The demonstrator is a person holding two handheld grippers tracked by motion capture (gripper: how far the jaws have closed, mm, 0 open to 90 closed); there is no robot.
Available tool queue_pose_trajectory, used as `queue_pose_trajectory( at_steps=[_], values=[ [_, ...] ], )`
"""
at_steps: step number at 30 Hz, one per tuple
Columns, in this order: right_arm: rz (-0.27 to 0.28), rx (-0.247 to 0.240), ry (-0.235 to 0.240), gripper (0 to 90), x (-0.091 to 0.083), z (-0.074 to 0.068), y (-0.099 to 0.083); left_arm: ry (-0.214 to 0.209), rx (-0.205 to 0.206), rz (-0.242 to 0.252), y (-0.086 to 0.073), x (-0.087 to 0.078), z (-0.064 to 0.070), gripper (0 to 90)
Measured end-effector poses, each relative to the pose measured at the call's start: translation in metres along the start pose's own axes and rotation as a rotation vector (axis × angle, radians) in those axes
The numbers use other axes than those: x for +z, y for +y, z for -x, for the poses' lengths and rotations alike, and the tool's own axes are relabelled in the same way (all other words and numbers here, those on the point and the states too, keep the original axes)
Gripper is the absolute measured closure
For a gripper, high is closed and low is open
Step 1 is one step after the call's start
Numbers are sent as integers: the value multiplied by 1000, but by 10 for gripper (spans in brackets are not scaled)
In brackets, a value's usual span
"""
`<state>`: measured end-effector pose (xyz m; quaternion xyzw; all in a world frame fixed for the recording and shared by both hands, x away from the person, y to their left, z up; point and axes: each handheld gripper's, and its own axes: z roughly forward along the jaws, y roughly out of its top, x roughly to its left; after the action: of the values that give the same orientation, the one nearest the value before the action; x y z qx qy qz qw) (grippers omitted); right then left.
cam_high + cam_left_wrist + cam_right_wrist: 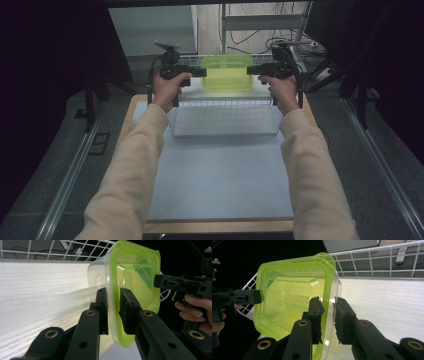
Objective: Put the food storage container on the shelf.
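Observation:
A clear plastic box with a yellow-green lid (227, 72) hangs in the air over the far part of a white wire basket (225, 105), tipped on its side with the green face toward the person. My left gripper (201, 72) is shut on the box's left rim and my right gripper (251, 70) on its right rim. In the left gripper view the box (135, 272) has its green rim pinched at my left gripper (113, 291), with the other gripper (170, 281) on the far edge. In the right gripper view the box (287, 297) sits in my right gripper (327, 301).
The basket stands at the far end of a pale mat (220, 175) on a wooden table; its wire walls (62, 250) (374, 255) rise behind the box. Cables and a metal shelf frame (260, 22) lie beyond the table, and dark curtains hang on both sides.

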<state>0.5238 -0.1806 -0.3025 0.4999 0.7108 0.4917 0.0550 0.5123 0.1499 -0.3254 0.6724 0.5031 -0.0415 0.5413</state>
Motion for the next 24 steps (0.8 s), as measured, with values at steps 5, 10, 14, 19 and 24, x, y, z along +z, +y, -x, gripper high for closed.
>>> queue_pose_trajectory(
  at_steps=[5,10,14,19,24],
  values=[
    [-8,-4,-11,727,5,2,0,21,-9,-4,0,4,-5,736],
    [-9,4,-28,692,9,4,-2,37,-9,5,-1,8,-7,700],
    [-11,1,-36,669,11,5,-3,49,-7,7,-2,10,-7,681],
    [-3,-21,-50,592,13,3,-6,75,7,18,-3,13,-7,617],
    [-6,-42,-67,497,11,2,-7,97,1,45,-3,14,-10,416]
  ],
)
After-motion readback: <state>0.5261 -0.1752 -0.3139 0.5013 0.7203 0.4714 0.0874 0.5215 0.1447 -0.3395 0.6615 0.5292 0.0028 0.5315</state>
